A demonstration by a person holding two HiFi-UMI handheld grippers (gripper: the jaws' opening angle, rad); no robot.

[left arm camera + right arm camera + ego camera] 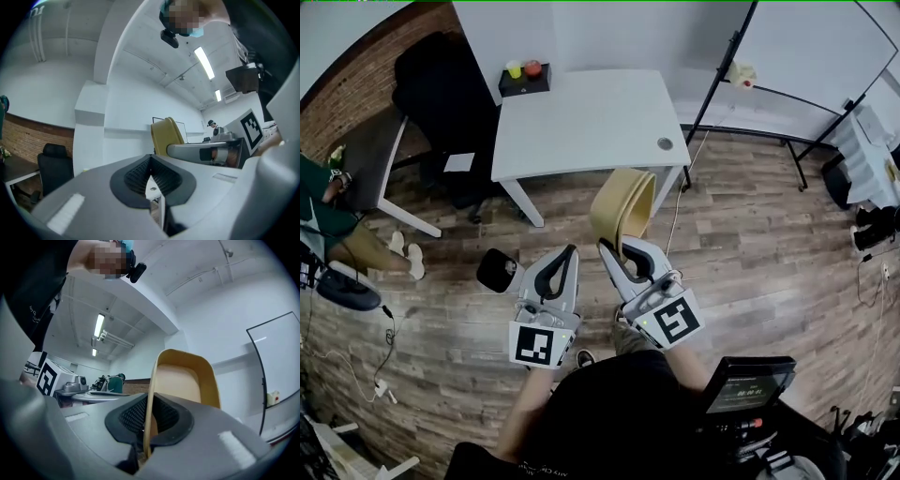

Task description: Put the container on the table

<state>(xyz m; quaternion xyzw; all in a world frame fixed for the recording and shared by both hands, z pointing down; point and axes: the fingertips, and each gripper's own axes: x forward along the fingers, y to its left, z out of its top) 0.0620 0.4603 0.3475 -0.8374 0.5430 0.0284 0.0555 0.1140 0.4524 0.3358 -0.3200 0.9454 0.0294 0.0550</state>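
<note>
A tan, shallow container [623,204] stands on edge in the air over the wooden floor, just in front of the white table [581,122]. My right gripper [611,247] is shut on the container's thin wall. In the right gripper view the container [187,380] rises between the ribbed pads, and my right gripper [147,430] pinches its rim. My left gripper [569,255] hangs beside it on the left, shut and holding nothing. In the left gripper view the jaws of my left gripper [151,182] meet, with the container [166,136] off to the right.
A black box [525,82] with a yellow cup and a red object sits at the table's far left corner. A black chair [441,94] stands left of the table, a whiteboard [806,56] to the right. A round black stool [497,270] is beside my left gripper. A seated person [328,220] is at far left.
</note>
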